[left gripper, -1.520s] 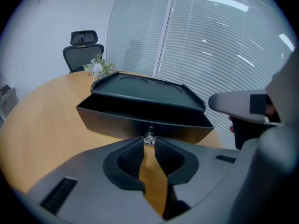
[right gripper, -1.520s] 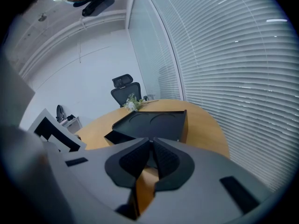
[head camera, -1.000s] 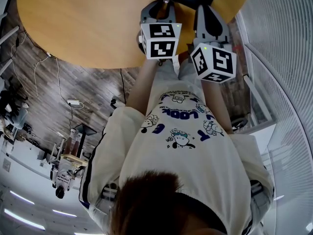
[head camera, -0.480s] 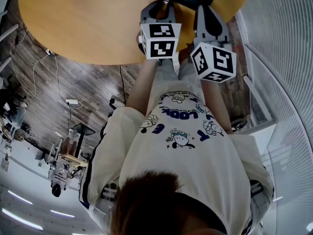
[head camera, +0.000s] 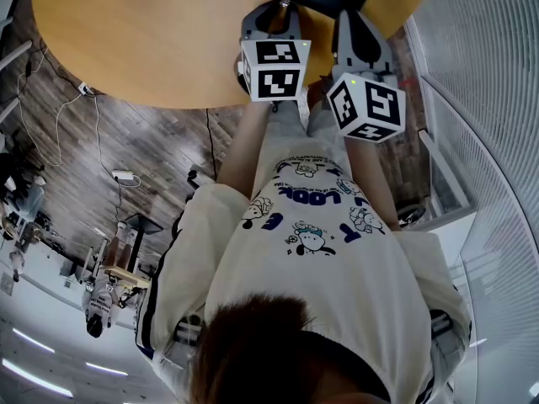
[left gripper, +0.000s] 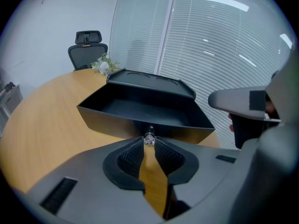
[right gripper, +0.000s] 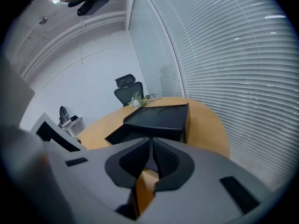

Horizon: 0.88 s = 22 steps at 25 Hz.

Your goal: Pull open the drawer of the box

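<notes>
1. Table (left gripper: pixel 42 125): round, pale wood top. It carries the box near its far edge, close to the window blinds (left gripper: pixel 224 45).

2. Box (right gripper: pixel 161 115): matt black, squarish and low. Its flat top has a raised rim and 2 shallow rounded outlines pressed into it. It stands on the table directly ahead of both grippers. An office chair (left gripper: pixel 87 48) and a small spray of flowers (left gripper: pixel 105 65) are behind it.

3. Drawer (left gripper: pixel 140 108): matt black like the box, an open-topped tray with plain sloping walls. It stands drawn well out of the box toward the left gripper, its dark inner floor exposed under the box's top panel.

4. Left gripper (left gripper: pixel 149 142): grey body, black ribbed pads. It points down at the middle of the drawer front. The jaws stand narrow, their tips pinched on the knob.

5. Right gripper (right gripper: pixel 150 143): same build, just right of the left gripper in the head view. It is aimed at the box's front corner. The jaws are closed with the pads meeting at the tips and nothing between them.

6. Knob (left gripper: pixel 149 138): 1 small, clear, faceted bead on a short dark stem, at the centre of the drawer front, clamped between the left gripper's pad tips.
</notes>
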Tool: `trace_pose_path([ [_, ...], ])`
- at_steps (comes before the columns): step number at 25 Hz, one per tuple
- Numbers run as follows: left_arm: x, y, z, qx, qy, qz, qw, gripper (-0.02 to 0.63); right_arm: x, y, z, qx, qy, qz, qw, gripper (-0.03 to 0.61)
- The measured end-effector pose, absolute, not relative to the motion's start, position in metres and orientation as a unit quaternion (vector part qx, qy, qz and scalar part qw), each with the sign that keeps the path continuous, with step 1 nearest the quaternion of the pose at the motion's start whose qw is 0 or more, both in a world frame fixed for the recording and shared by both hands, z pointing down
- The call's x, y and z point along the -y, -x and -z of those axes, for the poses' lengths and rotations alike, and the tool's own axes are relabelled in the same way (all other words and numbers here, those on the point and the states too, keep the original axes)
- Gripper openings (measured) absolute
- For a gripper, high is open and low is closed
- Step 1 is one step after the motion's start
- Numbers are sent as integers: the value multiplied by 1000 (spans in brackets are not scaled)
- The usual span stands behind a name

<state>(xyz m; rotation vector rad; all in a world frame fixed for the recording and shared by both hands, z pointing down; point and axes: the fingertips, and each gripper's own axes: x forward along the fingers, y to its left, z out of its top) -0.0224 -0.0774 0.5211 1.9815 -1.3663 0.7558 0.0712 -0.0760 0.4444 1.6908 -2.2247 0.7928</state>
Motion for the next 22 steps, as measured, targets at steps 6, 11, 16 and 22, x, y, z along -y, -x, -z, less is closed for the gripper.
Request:
trace_pose_path([
  [6, 74, 22, -522, 515, -746, -287, 309, 78, 77, -71, -442, 761, -579, -269, 117, 41],
  [11, 69, 26, -520, 516, -745, -289, 308, 78, 74, -67, -440, 761, -578, -269, 117, 41],
  [16, 66, 25, -519, 516, -744, -291, 308, 78, 73, -68, -439, 762, -577, -270, 116, 41],
  [22, 63, 22, -522, 515, -745, -292, 309, 78, 71, -69, -442, 764, -575, -270, 117, 41],
])
